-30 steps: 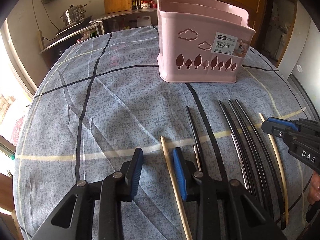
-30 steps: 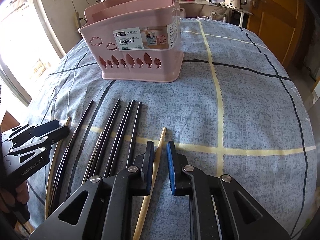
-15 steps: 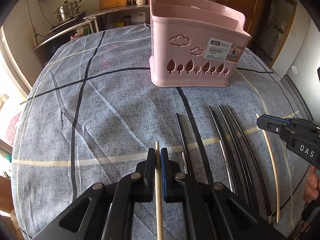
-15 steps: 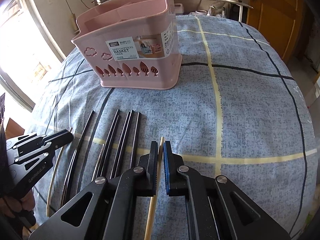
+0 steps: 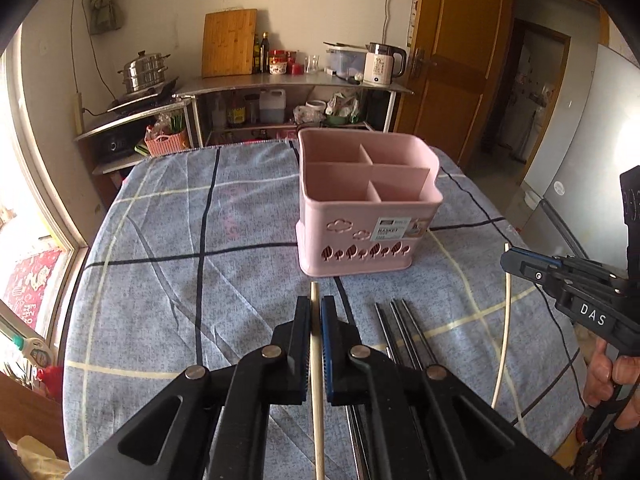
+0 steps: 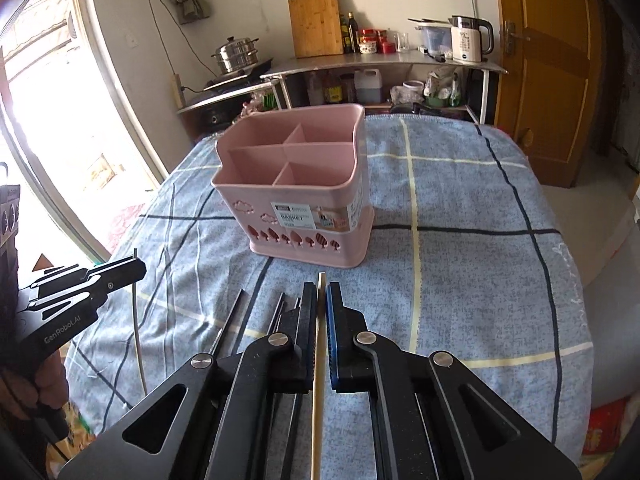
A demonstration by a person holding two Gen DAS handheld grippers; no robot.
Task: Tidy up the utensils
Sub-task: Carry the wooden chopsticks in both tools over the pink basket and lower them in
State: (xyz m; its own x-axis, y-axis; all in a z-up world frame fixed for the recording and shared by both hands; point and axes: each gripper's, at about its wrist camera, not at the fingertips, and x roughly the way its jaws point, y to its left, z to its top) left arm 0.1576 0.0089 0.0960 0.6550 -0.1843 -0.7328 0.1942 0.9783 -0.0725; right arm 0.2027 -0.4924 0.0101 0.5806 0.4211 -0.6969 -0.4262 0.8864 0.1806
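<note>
Both tongs were clamped on pale wooden chopsticks: the left tongs [image 5: 315, 312] on one chopstick [image 5: 317, 392], the right tongs [image 6: 321, 298] on another [image 6: 318, 400], above the worktop [image 5: 160, 280]. Next, each probably needed tipping upright over a compartment of the pink basket [image 5: 370, 204].

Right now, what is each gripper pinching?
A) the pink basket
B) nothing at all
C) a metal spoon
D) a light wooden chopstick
D: the left gripper is shut on a light wooden chopstick that runs between its pads, and the right gripper is shut on another light wooden chopstick. The pink basket stands apart on the cloth, and the black chopsticks lie there too.
</note>
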